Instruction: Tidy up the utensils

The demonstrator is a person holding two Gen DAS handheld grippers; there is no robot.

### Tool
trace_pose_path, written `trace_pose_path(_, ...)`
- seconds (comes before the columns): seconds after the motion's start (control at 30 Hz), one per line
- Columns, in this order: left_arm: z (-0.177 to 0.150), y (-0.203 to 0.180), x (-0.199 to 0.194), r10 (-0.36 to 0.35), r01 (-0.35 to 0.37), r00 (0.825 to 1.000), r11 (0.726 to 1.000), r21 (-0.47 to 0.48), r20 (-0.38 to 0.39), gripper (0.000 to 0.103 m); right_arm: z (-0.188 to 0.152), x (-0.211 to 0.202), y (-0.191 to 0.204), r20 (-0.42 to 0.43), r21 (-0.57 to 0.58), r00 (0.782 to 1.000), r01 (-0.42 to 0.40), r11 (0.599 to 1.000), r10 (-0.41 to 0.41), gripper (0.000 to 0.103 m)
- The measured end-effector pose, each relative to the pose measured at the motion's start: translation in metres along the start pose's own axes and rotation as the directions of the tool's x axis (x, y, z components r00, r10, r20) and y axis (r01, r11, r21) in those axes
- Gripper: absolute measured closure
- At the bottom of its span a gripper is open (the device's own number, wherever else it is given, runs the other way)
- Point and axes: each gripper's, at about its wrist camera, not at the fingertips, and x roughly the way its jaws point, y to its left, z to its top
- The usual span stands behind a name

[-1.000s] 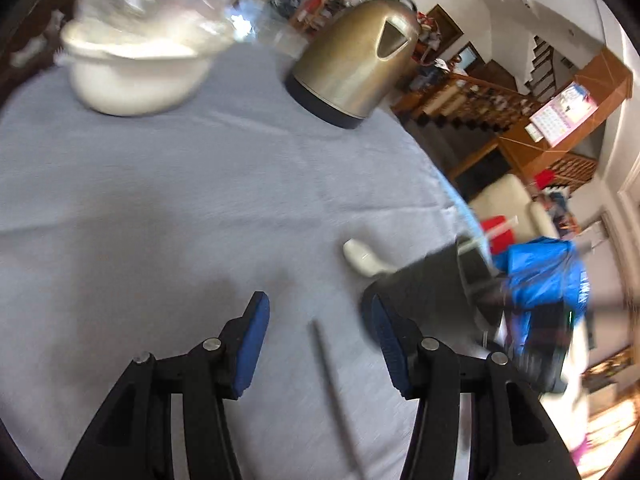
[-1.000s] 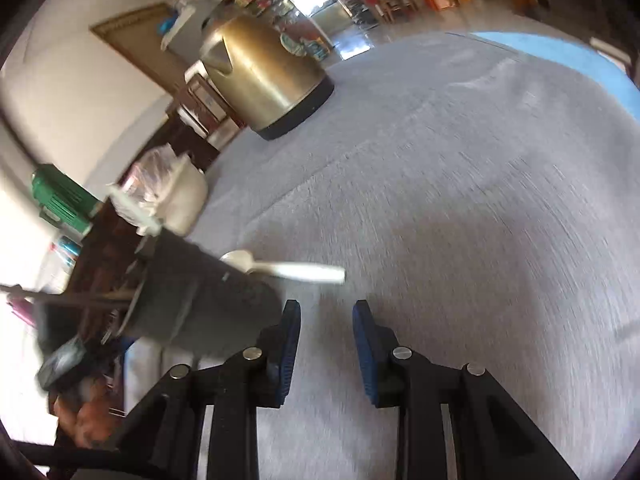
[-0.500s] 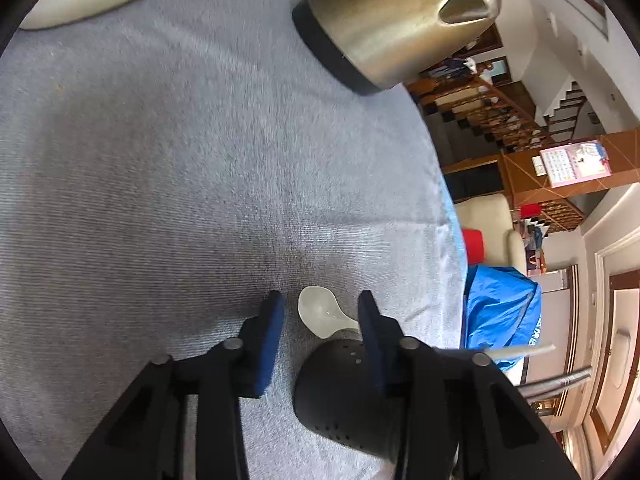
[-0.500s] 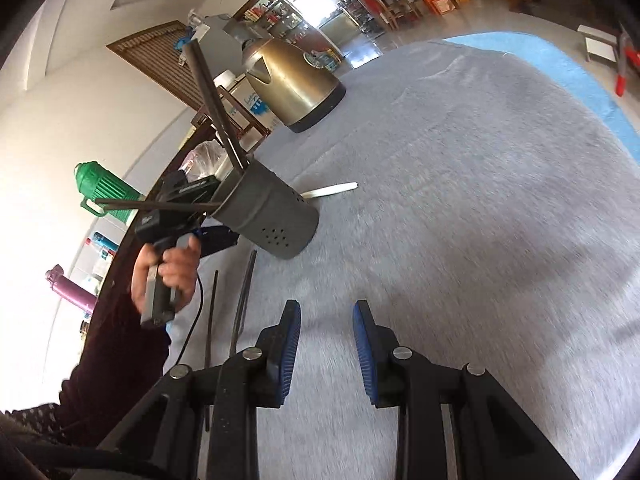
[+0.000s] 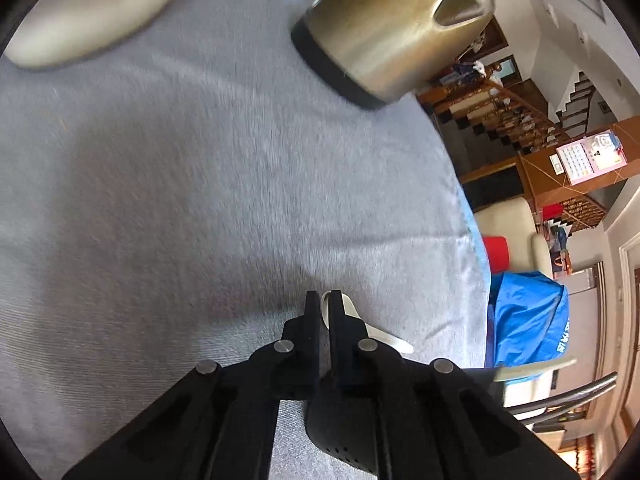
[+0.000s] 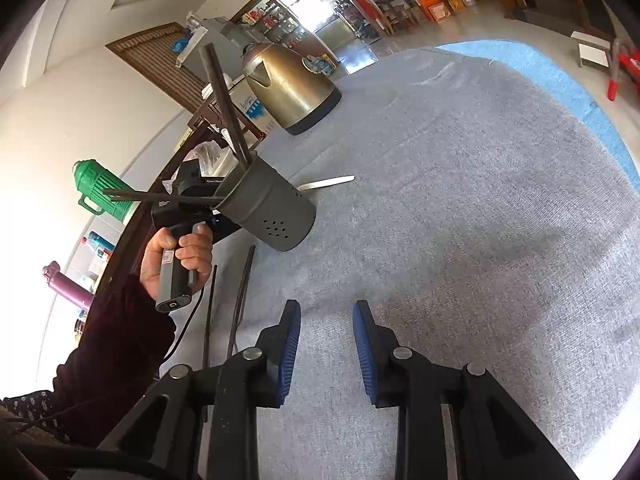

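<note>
White ceramic spoon (image 5: 352, 314), lying on the grey tablecloth (image 5: 200, 200) beside the tilted utensil holder (image 6: 266, 210), is now pinched by the left gripper (image 5: 325, 308), whose jaws just closed; right gripper (image 6: 326, 344) waits part-open, empty.

Brass-coloured kettle (image 6: 290, 86) stands near the table's (image 6: 460, 208) far edge, a cream bowl (image 5: 86, 12) close by, and a green flask (image 6: 102, 190) sits off the table.
</note>
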Motion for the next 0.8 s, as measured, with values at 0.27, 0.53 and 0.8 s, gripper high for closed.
trace_pose_path(0.27, 0.017, -0.009, -0.086, 0.070, -0.081, 0.985, 0.995, 0.066, 0.158, 0.099, -0.007, -0.008, 0.003, 0.023, 0.003, 0.999, -0.024, 1.000, 0.024, 0.073)
trace_pose_path(0.53, 0.016, -0.046, -0.176, 0.099, -0.155, 0.953, 0.972, 0.177, 0.288, 0.099, -0.021, -0.010, 0.012, 0.032, 0.007, 0.997, -0.074, 0.997, 0.074, 0.073)
trace_pose_path(0.8, -0.009, -0.107, -0.219, 0.085, -0.208, 0.938, 0.914, 0.349, 0.336, 0.099, -0.042, -0.010, 0.030, 0.010, -0.027, 0.993, -0.116, 0.993, 0.117, 0.073)
